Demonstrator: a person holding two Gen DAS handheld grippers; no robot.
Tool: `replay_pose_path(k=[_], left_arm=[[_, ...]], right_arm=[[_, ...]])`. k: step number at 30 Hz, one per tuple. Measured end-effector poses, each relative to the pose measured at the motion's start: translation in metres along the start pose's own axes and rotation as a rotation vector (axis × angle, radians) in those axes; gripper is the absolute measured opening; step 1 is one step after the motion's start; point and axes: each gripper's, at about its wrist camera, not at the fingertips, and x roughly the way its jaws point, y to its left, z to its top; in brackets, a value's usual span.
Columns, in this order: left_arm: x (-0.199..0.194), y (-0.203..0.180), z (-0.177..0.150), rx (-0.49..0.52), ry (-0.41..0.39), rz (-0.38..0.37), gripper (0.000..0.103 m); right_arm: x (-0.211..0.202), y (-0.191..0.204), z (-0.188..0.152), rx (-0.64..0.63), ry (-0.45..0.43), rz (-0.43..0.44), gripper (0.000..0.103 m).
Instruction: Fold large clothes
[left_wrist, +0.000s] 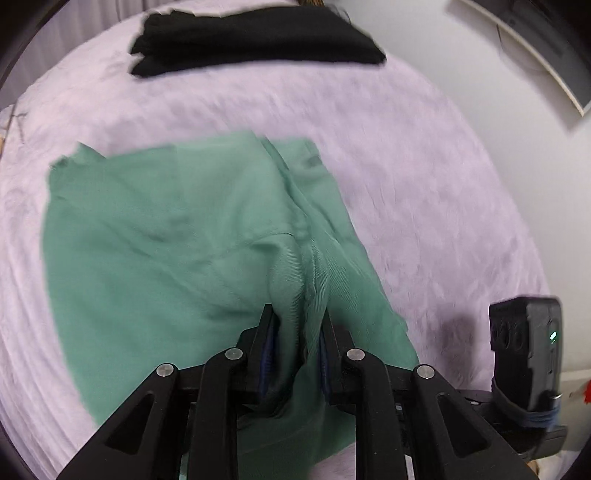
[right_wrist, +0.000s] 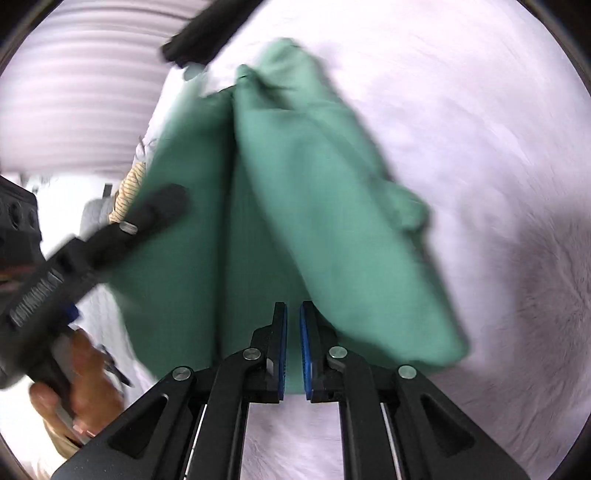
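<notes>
Green garment (left_wrist: 166, 240) is lying half-folded on the pale fuzzy bed cover (left_wrist: 424, 203), one bunched ridge of it rising into my left gripper (left_wrist: 297, 325) — those jaws are clamping that cloth. My right gripper (right_wrist: 293, 314) is hovering at the garment's near edge, jaws nearly together, gripping nothing. Black folded clothes (left_wrist: 255, 40) are sitting well apart — near the far edge.

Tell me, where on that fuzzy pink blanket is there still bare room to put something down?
Free: the strip between the green garment and the black folded clothes, and the blanket to the green garment's right. Crowded: the near side, where the left gripper pinches the green cloth.
</notes>
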Motion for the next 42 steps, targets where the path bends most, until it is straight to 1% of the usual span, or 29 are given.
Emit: replay_pose_path(k=[2, 4, 6, 8, 9, 10, 11, 12, 13, 14, 15, 16, 18, 20, 23, 25, 26, 27, 28, 29, 30, 31, 33, 35, 36, 38, 40, 41, 42], left_arm=[[0.006, -0.012, -0.007, 0.026, -0.010, 0.056, 0.031], [0.002, -0.020, -0.010, 0.029, -0.028, 0.044, 0.063], [-0.008, -0.025, -0.012, 0.025, -0.054, 0.019, 0.075], [-0.016, -0.027, -0.012, 0.027, -0.062, 0.004, 0.076], [-0.020, -0.025, -0.012, 0.024, -0.066, 0.004, 0.086], [-0.029, -0.022, -0.014, 0.019, -0.088, 0.001, 0.095], [-0.034, -0.022, -0.011, 0.013, -0.115, 0.000, 0.096], [-0.044, -0.017, -0.013, 0.006, -0.147, -0.008, 0.096], [-0.054, -0.009, -0.014, -0.007, -0.173, -0.019, 0.099], [-0.063, 0.000, -0.015, -0.027, -0.193, -0.024, 0.103], [-0.070, 0.011, -0.015, -0.051, -0.215, -0.020, 0.103], [-0.079, 0.026, -0.018, -0.084, -0.234, -0.011, 0.103], [-0.089, 0.056, -0.020, -0.159, -0.263, 0.020, 0.103], [-0.091, 0.090, -0.027, -0.238, -0.269, 0.085, 0.103], [-0.073, 0.142, -0.043, -0.344, -0.213, 0.217, 0.103], [-0.054, 0.169, -0.055, -0.400, -0.158, 0.266, 0.103], [-0.044, 0.180, -0.062, -0.427, -0.127, 0.276, 0.103], [-0.037, 0.186, -0.066, -0.446, -0.114, 0.274, 0.103], [-0.034, 0.190, -0.070, -0.470, -0.114, 0.263, 0.103], [-0.033, 0.192, -0.072, -0.497, -0.118, 0.260, 0.103], [-0.035, 0.192, -0.073, -0.506, -0.120, 0.258, 0.103], [-0.037, 0.189, -0.072, -0.504, -0.125, 0.252, 0.103], [-0.039, 0.175, -0.066, -0.463, -0.138, 0.221, 0.103], [-0.038, 0.155, -0.056, -0.388, -0.147, 0.211, 0.103], [-0.035, 0.146, -0.050, -0.352, -0.148, 0.211, 0.103], [-0.020, 0.128, -0.039, -0.297, -0.126, 0.205, 0.103], [-0.002, 0.118, -0.032, -0.289, -0.089, 0.164, 0.103], [0.007, 0.112, -0.031, -0.284, -0.075, 0.168, 0.103], [0.011, 0.107, -0.030, -0.267, -0.076, 0.202, 0.103]], right_arm=[[0.002, -0.015, 0.003, 0.036, 0.020, 0.042, 0.009], [0.003, -0.020, 0.006, 0.038, 0.030, 0.062, 0.007], [0.007, -0.021, 0.010, 0.040, 0.042, 0.077, 0.007], [0.014, -0.014, 0.010, 0.044, 0.049, 0.089, 0.007], [0.012, -0.015, 0.013, 0.046, 0.045, 0.103, 0.007], [0.011, -0.012, 0.009, 0.049, 0.036, 0.121, 0.008], [-0.001, -0.025, 0.006, 0.055, 0.022, 0.154, 0.010], [-0.010, -0.026, 0.009, 0.072, 0.005, 0.188, 0.011], [-0.015, -0.027, 0.012, 0.095, -0.012, 0.225, 0.023], [-0.020, -0.029, 0.016, 0.121, -0.033, 0.270, 0.054], [-0.024, -0.031, 0.021, 0.147, -0.054, 0.324, 0.070], [-0.027, -0.032, 0.024, 0.162, -0.067, 0.370, 0.079], [-0.021, -0.026, 0.037, 0.166, -0.043, 0.428, 0.079], [-0.010, -0.017, 0.049, 0.140, 0.002, 0.410, 0.079], [0.012, 0.007, 0.068, 0.091, 0.054, 0.374, 0.079], [0.028, 0.029, 0.081, 0.048, 0.093, 0.387, 0.079], [0.036, 0.043, 0.087, 0.014, 0.118, 0.370, 0.079], [0.042, 0.051, 0.093, -0.017, 0.133, 0.336, 0.078], [0.051, 0.061, 0.102, -0.051, 0.142, 0.287, 0.070], [0.053, 0.068, 0.104, -0.094, 0.144, 0.233, 0.030], [0.054, 0.077, 0.107, -0.142, 0.144, 0.175, 0.005], [0.048, 0.085, 0.109, -0.178, 0.126, 0.172, 0.006], [0.024, 0.095, 0.107, -0.241, 0.062, 0.220, 0.006], [-0.003, 0.088, 0.103, -0.250, 0.012, 0.231, 0.006], [-0.011, 0.080, 0.102, -0.240, 0.003, 0.230, 0.006], [-0.017, 0.057, 0.101, -0.210, 0.001, 0.177, 0.006], [-0.011, 0.033, 0.103, -0.143, 0.008, 0.126, 0.006], [-0.007, 0.019, 0.103, -0.108, 0.012, 0.112, 0.006], [-0.006, 0.009, 0.101, -0.088, 0.013, 0.104, 0.006]])
